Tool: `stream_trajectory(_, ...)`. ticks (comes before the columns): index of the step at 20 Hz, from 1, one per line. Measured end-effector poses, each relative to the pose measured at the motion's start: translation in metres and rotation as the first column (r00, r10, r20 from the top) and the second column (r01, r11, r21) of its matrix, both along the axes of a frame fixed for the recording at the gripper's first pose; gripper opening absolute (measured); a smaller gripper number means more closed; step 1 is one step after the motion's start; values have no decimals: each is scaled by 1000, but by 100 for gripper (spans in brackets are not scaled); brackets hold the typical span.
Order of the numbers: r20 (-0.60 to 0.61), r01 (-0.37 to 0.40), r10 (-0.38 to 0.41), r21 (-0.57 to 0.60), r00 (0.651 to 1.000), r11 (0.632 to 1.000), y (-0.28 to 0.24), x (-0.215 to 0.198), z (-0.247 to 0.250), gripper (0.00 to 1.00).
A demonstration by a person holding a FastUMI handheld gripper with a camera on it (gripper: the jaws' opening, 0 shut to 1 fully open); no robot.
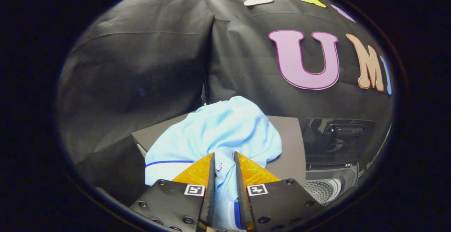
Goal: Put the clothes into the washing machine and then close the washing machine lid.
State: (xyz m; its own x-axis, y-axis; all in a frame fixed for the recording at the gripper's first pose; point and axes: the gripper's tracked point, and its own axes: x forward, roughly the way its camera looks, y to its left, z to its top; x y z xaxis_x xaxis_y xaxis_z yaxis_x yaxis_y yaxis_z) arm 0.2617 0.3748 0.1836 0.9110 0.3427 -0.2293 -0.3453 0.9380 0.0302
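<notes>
A: What may go wrong here?
B: The gripper [224, 161] pinches the light blue shirt [215, 133] by a small fold near one button, left of the washing machine [331, 168]. The loose cloth may slip out, or catch on the drum opening [322, 189].
A: How many things?
B: One shirt, one machine, lid [336, 133] raised.
</notes>
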Motion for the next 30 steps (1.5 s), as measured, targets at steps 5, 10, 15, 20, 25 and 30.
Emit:
stream_trajectory(5,-7,108,-108,21,994,994,-68,7,6,29)
stream_trajectory(10,65,251,-250,-5,966,968,-136,11,33,29)
stream_trajectory(15,126,350,-344,-30,930,936,-187,19,55,29)
stream_trajectory(20,135,442,-431,-66,892,895,-232,32,53,29)
stream_trajectory(25,167,539,-519,-111,838,835,-277,44,45,29)
stream_trajectory(30,123,583,-571,-121,812,803,-306,49,22,45)
